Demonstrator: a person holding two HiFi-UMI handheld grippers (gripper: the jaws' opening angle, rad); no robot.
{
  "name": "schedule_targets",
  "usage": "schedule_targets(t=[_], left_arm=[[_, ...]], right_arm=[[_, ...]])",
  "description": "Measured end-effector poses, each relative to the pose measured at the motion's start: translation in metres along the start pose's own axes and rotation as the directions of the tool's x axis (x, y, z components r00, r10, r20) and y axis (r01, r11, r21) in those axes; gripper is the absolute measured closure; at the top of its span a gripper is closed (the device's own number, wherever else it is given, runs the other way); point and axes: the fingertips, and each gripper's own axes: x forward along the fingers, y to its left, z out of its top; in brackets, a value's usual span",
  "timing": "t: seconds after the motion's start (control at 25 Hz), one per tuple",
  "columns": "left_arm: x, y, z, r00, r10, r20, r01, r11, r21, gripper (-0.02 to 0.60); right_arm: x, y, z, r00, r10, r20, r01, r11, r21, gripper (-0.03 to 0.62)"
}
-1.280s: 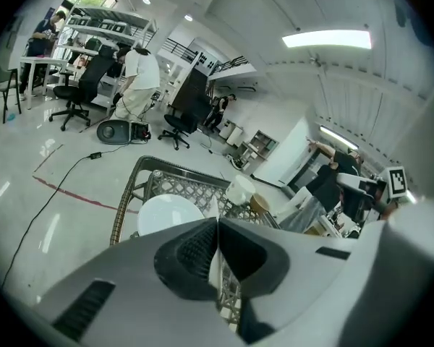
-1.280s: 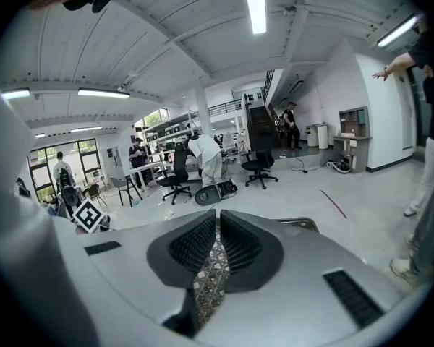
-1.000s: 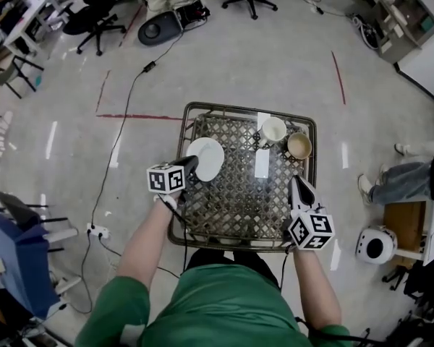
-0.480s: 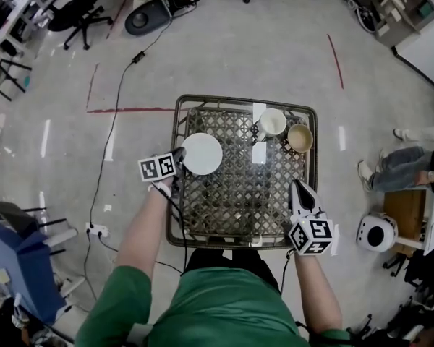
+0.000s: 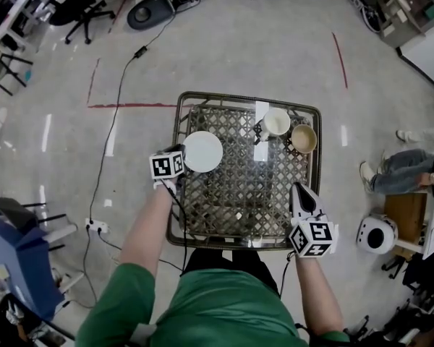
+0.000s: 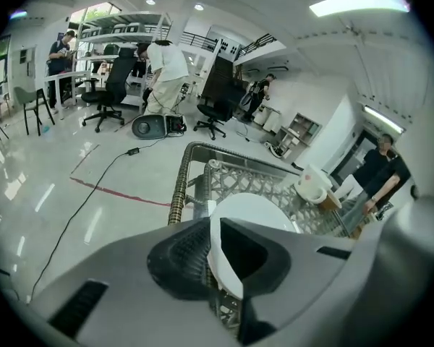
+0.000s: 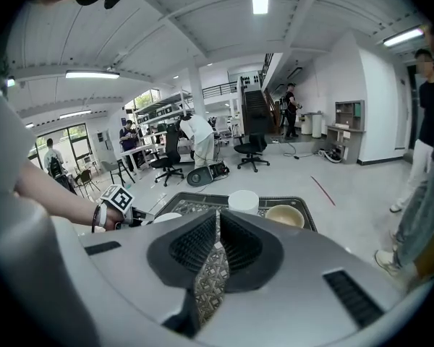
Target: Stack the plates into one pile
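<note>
A white plate (image 5: 203, 151) lies level over the left part of the lattice table (image 5: 239, 194). My left gripper (image 5: 181, 159) is shut on its left rim. In the left gripper view the plate (image 6: 254, 210) reaches forward from between the jaws of that gripper (image 6: 213, 255), which pinch its near edge. My right gripper (image 5: 299, 189) hovers at the table's front right, shut and empty. In the right gripper view its jaws (image 7: 217, 226) meet with only lattice showing behind them. No other plate shows in any view.
A white cup (image 5: 277, 121) and a tan bowl (image 5: 301, 139) stand at the table's back right. A person's legs (image 5: 401, 172) and a white round device (image 5: 377, 243) are to the right. A cable (image 5: 112, 150) and red tape (image 5: 130, 105) run over the floor at left.
My left gripper has come down with the plate, which went from tilted to level just over the table's left part. My right gripper sank a little.
</note>
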Motion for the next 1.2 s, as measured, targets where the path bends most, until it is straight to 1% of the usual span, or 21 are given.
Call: schedule_targets(t=[0.16,0.32,0.36,0.4,0.44,0.52,0.64,0.76,0.88,0.96,1.08,1.2], left_arm=[[-0.013,0.004,0.008,0.998,0.040,0.049,-0.040,0.999,0.004,0.548],[-0.036,-0.004,0.027,0.990,0.070,0.122,-0.077,0.996,0.048,0.537],[-0.043,-0.008,0.032,0.988,0.074,0.139,-0.082,0.995,0.053,0.513],[-0.050,-0.012,0.037,0.985,0.076,0.155,-0.085,0.995,0.054,0.466],[-0.058,-0.017,0.041,0.982,0.075,0.170,-0.086,0.995,0.055,0.431],[-0.074,-0.025,0.050,0.976,0.067,0.205,-0.081,0.995,0.063,0.416],[-0.104,-0.045,0.061,0.964,0.031,0.264,-0.056,0.994,0.090,0.414],[-0.139,-0.080,0.070,0.943,-0.014,0.332,-0.022,0.994,0.106,0.414],[-0.174,-0.115,0.075,0.918,-0.051,0.393,-0.012,0.987,0.158,0.414],[-0.199,-0.135,0.080,0.895,-0.068,0.440,-0.025,0.979,0.204,0.414],[-0.236,-0.161,0.092,0.855,-0.091,0.510,-0.055,0.963,0.264,0.406],[-0.270,-0.183,0.098,0.824,-0.106,0.556,-0.082,0.950,0.302,0.388]], right_arm=[[0.004,0.003,0.007,1.000,0.016,0.019,-0.016,1.000,-0.006,0.556],[0.006,0.002,0.018,0.999,0.034,0.041,-0.034,0.999,-0.007,0.556],[0.005,0.001,0.022,0.998,0.040,0.048,-0.040,0.999,-0.008,0.556],[0.005,0.001,0.026,0.997,0.047,0.056,-0.046,0.999,-0.010,0.556],[0.006,0.001,0.030,0.996,0.054,0.064,-0.053,0.998,-0.014,0.556],[0.007,0.005,0.038,0.994,0.068,0.083,-0.066,0.998,-0.024,0.556],[0.008,0.012,0.050,0.991,0.082,0.110,-0.078,0.996,-0.039,0.556],[0.002,0.012,0.064,0.986,0.094,0.135,-0.088,0.995,-0.047,0.556],[-0.006,0.015,0.077,0.980,0.111,0.167,-0.102,0.993,-0.061,0.556],[-0.010,0.020,0.087,0.973,0.127,0.192,-0.113,0.991,-0.078,0.556],[-0.017,0.029,0.104,0.959,0.151,0.239,-0.129,0.986,-0.105,0.554],[-0.029,0.036,0.120,0.945,0.163,0.284,-0.126,0.981,-0.145,0.554]])
